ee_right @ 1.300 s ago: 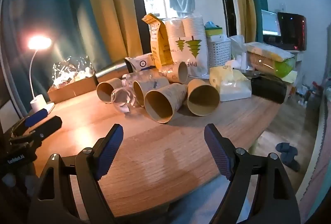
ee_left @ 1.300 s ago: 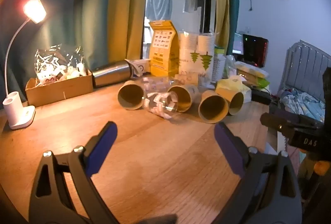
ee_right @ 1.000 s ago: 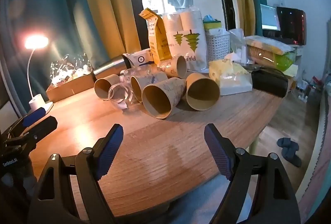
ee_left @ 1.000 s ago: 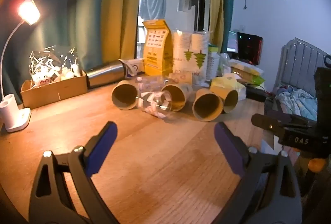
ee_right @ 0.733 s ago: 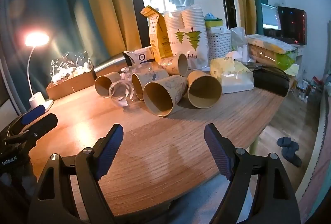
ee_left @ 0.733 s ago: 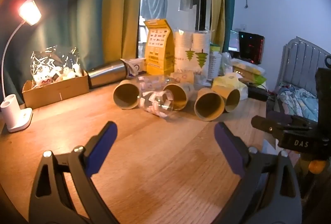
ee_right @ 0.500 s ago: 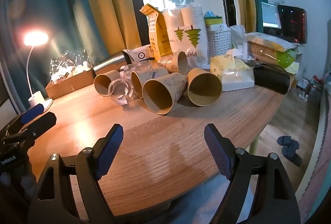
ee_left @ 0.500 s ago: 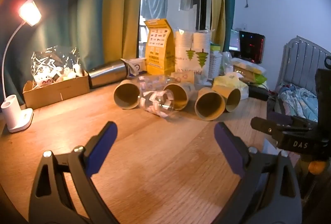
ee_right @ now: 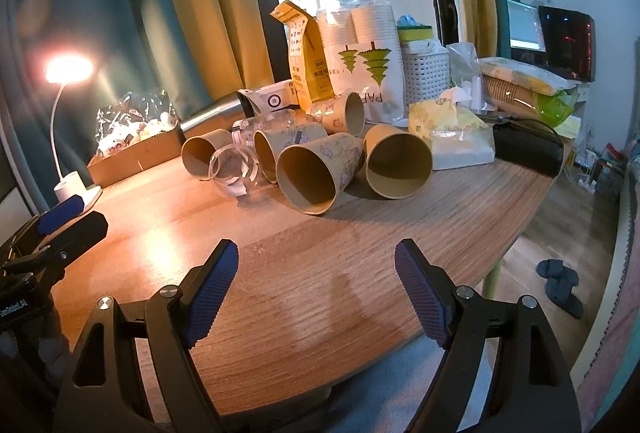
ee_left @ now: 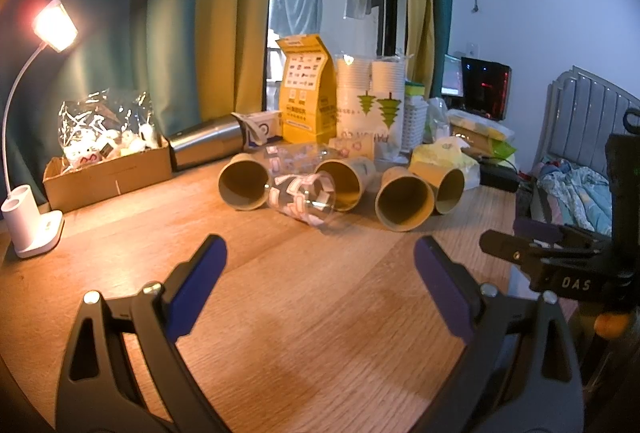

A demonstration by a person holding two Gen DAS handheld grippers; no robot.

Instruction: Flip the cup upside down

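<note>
Both jaws gape wide, empty: left gripper [ee_left: 320, 273], right gripper [ee_right: 316, 283]. Paper cup [ee_right: 316, 173] lies sideways mid-table [ee_right: 360, 253], probably light and crushable; grip its wall gently near the rim.

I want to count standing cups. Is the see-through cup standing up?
No, the see-through cup lies on its side on the table, mouth facing the camera.
</note>
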